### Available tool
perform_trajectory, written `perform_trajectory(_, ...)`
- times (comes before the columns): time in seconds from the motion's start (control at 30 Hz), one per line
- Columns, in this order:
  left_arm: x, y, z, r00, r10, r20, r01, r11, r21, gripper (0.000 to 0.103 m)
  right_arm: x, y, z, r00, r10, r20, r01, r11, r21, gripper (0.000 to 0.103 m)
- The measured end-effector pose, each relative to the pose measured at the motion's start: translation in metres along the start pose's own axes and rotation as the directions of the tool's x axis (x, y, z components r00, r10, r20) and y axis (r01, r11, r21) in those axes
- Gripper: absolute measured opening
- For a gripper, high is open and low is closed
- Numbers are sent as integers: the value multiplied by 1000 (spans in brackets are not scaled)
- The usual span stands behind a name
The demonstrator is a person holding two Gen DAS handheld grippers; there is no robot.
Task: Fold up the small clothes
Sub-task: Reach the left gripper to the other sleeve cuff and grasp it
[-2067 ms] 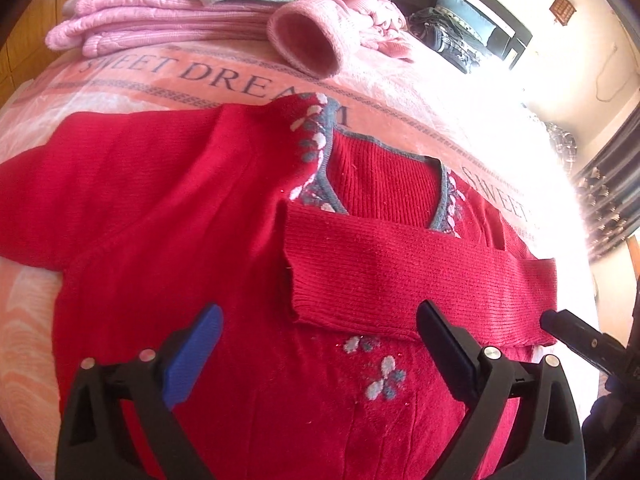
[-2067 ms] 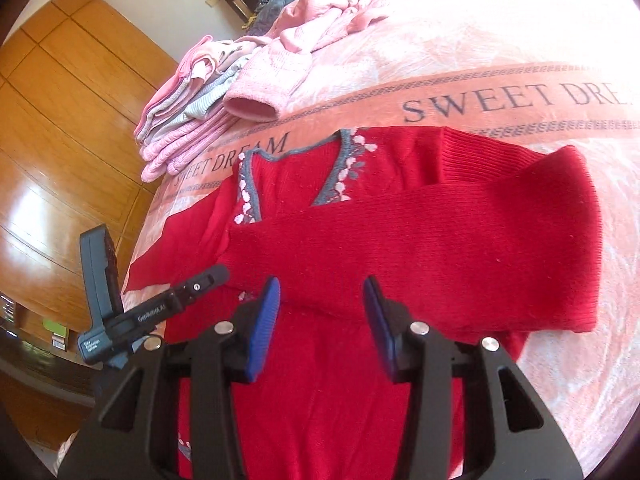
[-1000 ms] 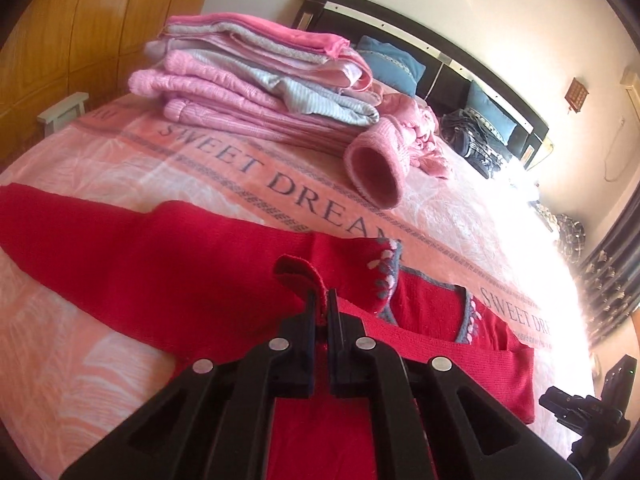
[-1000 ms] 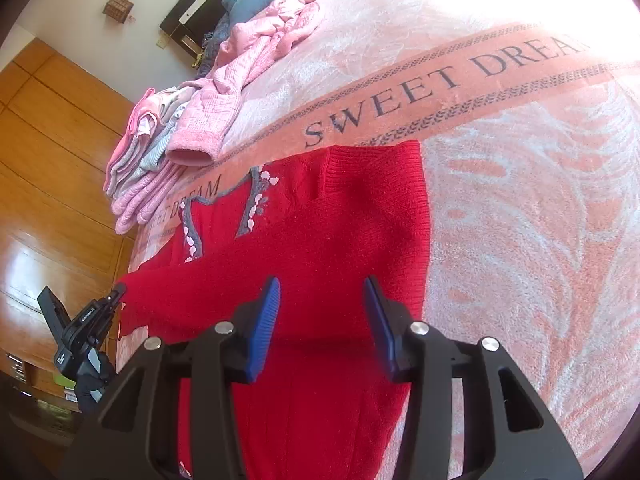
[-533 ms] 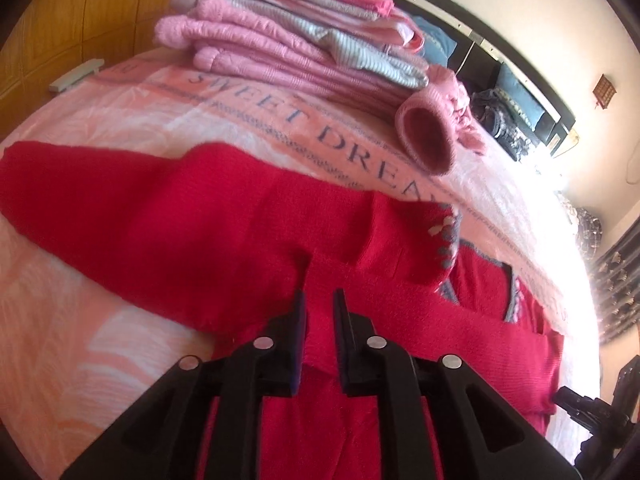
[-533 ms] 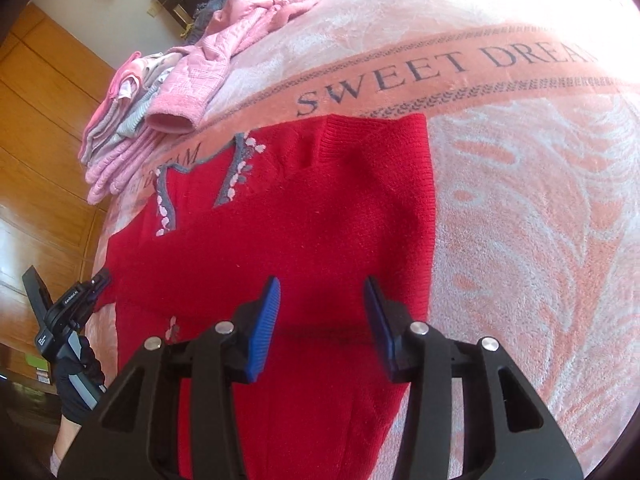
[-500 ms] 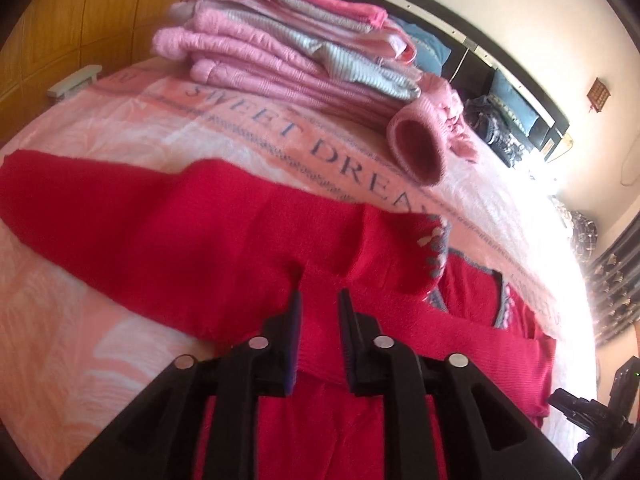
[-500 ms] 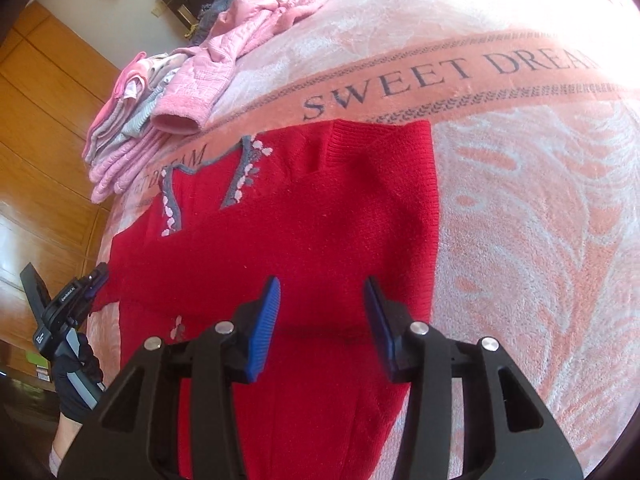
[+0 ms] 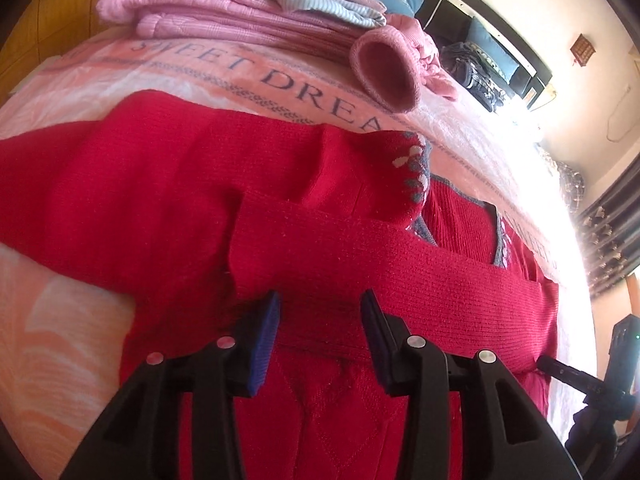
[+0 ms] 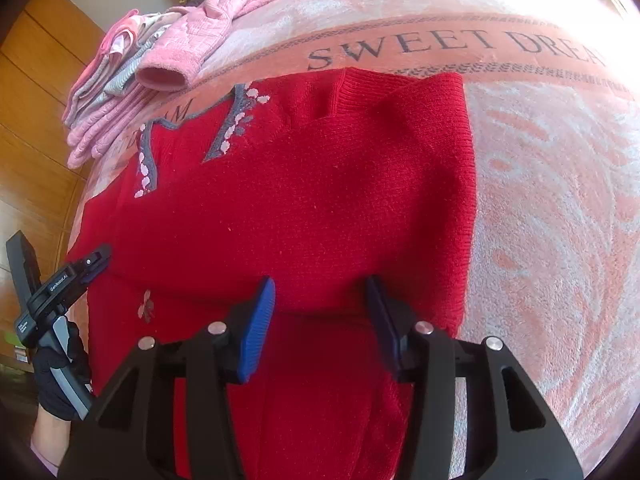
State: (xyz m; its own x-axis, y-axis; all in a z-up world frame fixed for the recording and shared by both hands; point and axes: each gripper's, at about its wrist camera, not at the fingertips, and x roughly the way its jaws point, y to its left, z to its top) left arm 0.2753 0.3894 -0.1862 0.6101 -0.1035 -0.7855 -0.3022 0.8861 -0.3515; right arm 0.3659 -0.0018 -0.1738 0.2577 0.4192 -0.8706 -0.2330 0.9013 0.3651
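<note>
Left wrist view: the left gripper [image 9: 320, 320] fills the bottom of the frame, its fingers apart with nothing between them, hovering just over a red sweater [image 9: 168, 184] spread across the middle of the frame on a pink bedspread [image 9: 52, 320] printed with "SWEET DREAM". One sleeve [image 9: 400, 264] is folded across the sweater's chest, running from centre to right, below the grey-trimmed V-neck [image 9: 424, 184]. The other sleeve extends flat toward the left edge. A stack of pink clothes [image 9: 224, 12] sits at the top, with a pink cuff [image 9: 384, 76] at top centre. At lower right, part of the right gripper [image 9: 576, 376] shows.

Right wrist view: the right gripper [image 10: 320, 316] sits at bottom centre, fingers apart and empty, above the sweater [image 10: 320, 200], which occupies the centre of the frame with the folded sleeve lying across it. The neckline [image 10: 236, 120] is at upper left, the pink stack [image 10: 120, 76] beyond it. At the lower left edge, a gloved hand [image 10: 60, 380] holds the left gripper [image 10: 68, 280].
</note>
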Motion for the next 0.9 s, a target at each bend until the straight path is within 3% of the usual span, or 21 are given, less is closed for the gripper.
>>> perform_trajectory(0.2, -38, 31, 14, 998, -10, 58, 15, 996, -93, 47, -15, 28, 3, 999, 28, 35, -27, 999, -28, 51)
perform_trajectory(0.43, -98, 145, 27, 991, 103, 90, -78, 966, -245, 52, -5, 92, -9, 998, 49, -24, -52, 988, -144, 53)
perform_trajectory(0.57, -122, 226, 17, 982, 167, 94, -121, 920, -374, 52, 11, 129, -21, 994, 74, -85, -90, 976, -197, 53)
perform_trajectory(0.67, -137, 280, 9, 977, 175, 119, -98, 871, -482, 52, 21, 149, -28, 991, 77, -113, -102, 967, -233, 53)
perform_trajectory(0.77, -147, 324, 7, 971, 169, 171, -49, 834, -550, 52, 30, 161, -33, 990, 62, -130, -94, 961, -260, 54)
perform_trajectory(0.9, -137, 371, 2, 972, 82, 221, 83, 758, -647, 52, 39, 164, -37, 988, 59, -144, -96, 961, -261, 54)
